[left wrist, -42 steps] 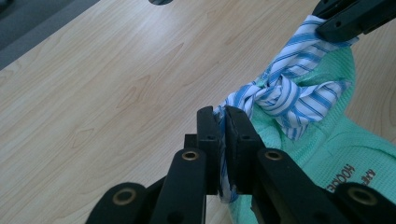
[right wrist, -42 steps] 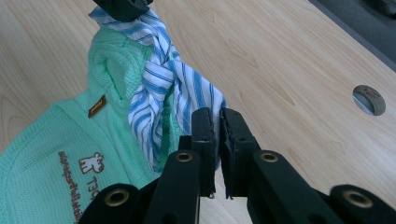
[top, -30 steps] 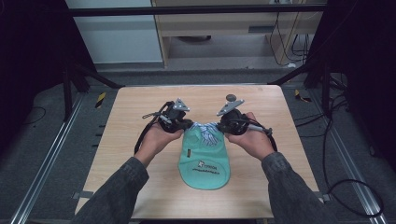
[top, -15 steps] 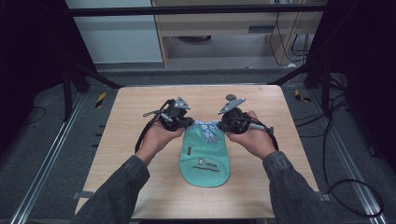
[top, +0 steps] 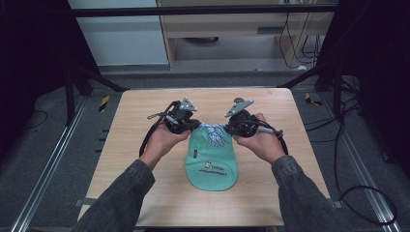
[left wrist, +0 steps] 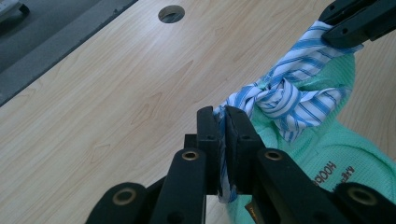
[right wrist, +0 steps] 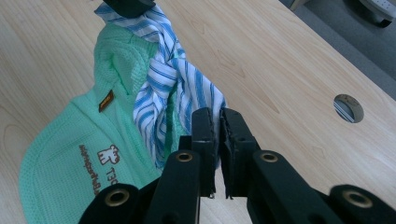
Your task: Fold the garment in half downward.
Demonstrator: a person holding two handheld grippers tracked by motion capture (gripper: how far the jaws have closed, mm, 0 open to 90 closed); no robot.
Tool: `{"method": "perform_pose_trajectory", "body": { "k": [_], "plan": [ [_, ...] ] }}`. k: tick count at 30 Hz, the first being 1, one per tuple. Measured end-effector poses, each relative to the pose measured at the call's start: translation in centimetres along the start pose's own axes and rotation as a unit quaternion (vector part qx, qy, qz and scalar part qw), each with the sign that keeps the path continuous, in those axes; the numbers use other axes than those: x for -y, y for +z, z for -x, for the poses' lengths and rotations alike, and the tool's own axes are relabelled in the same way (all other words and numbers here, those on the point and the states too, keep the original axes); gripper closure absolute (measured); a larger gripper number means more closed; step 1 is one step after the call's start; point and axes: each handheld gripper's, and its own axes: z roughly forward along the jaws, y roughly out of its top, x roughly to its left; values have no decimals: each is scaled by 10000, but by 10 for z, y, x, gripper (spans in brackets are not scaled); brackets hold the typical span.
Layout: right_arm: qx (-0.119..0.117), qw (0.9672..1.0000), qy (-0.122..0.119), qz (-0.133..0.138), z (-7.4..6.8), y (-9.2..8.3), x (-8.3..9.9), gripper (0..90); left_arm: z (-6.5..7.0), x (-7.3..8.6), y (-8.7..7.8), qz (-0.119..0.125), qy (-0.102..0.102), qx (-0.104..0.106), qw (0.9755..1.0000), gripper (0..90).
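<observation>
Item: mint-green bib (top: 212, 166), flat at mid-table (top: 135, 121), printed end toward the person; its blue-striped ties (left wrist: 285, 100) are knotted at the far end. Left gripper (top: 186, 124) — clamped on one tie end; right gripper (top: 233, 126) — clamped on the other. Likely step: cinching the knot; it calls for an even, level outward pull on both ends, neither grip loosened, the bib kept from lifting. Against the earlier frame: grippers and bib sit much as before, with no shift that I can make out.

two tools (top: 191, 126) (top: 231, 126), one green bib (top: 212, 164), one table (top: 130, 145).
</observation>
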Motion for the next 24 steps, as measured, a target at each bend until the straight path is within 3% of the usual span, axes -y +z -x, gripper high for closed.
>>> {"method": "perform_pose_trajectory", "body": {
  "k": [19, 24],
  "plan": [
    [85, 9999, -39, 111, 8, -2, -6, 850, -7, -12, 1, 10, 39, -107, 9999, 851],
    [135, 9998, -7, 147, 12, 2, -8, 850, -7, -14, 3, 6, 81, -231, 9997, 850]
  ]
}}
